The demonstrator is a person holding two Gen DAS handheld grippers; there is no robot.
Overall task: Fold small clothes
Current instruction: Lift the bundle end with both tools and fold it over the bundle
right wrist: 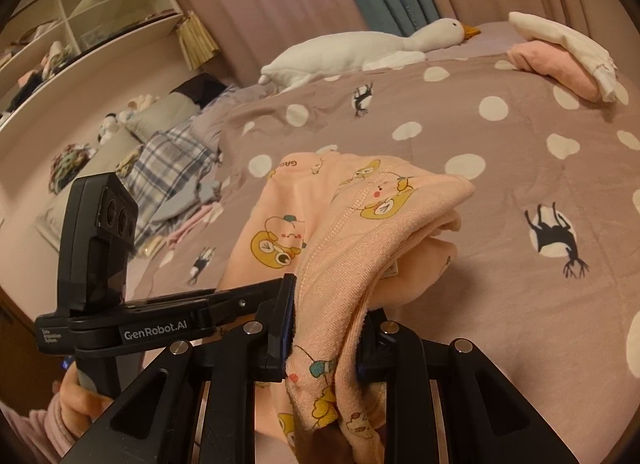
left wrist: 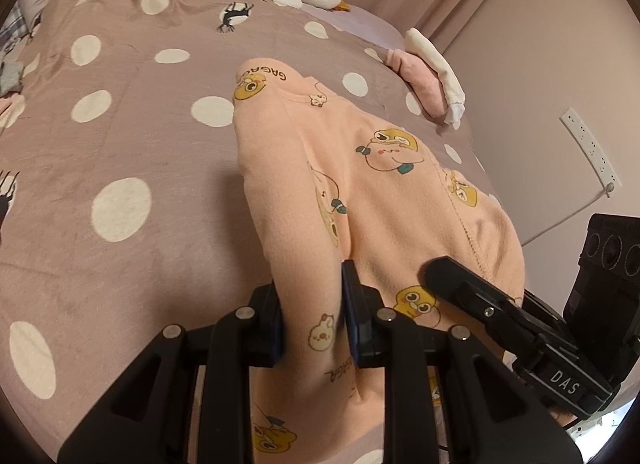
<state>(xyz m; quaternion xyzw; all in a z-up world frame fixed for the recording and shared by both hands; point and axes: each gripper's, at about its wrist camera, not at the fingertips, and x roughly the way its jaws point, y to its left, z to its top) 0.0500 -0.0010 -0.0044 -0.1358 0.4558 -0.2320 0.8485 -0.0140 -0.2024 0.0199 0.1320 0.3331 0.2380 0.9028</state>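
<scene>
A small peach garment (left wrist: 360, 191) printed with yellow cartoon ducks lies partly lifted over the polka-dot bedspread (left wrist: 120, 143). My left gripper (left wrist: 314, 316) is shut on a bunched edge of it, cloth pressed between both pads. In the right wrist view the same garment (right wrist: 352, 232) hangs folded over itself, and my right gripper (right wrist: 326, 328) is shut on another part of its edge. The right gripper's black body (left wrist: 500, 312) shows in the left wrist view, close beside the left one. The left gripper (right wrist: 160, 328) and the hand (right wrist: 80, 396) holding it appear at the lower left of the right wrist view.
A white plush goose (right wrist: 360, 47) lies at the far side of the bed. A folded pink and white pile (right wrist: 560, 59) sits at the far right corner. Plaid cloth and loose clothes (right wrist: 168, 167) lie at the left. A wall with a power strip (left wrist: 588, 147) is on the right.
</scene>
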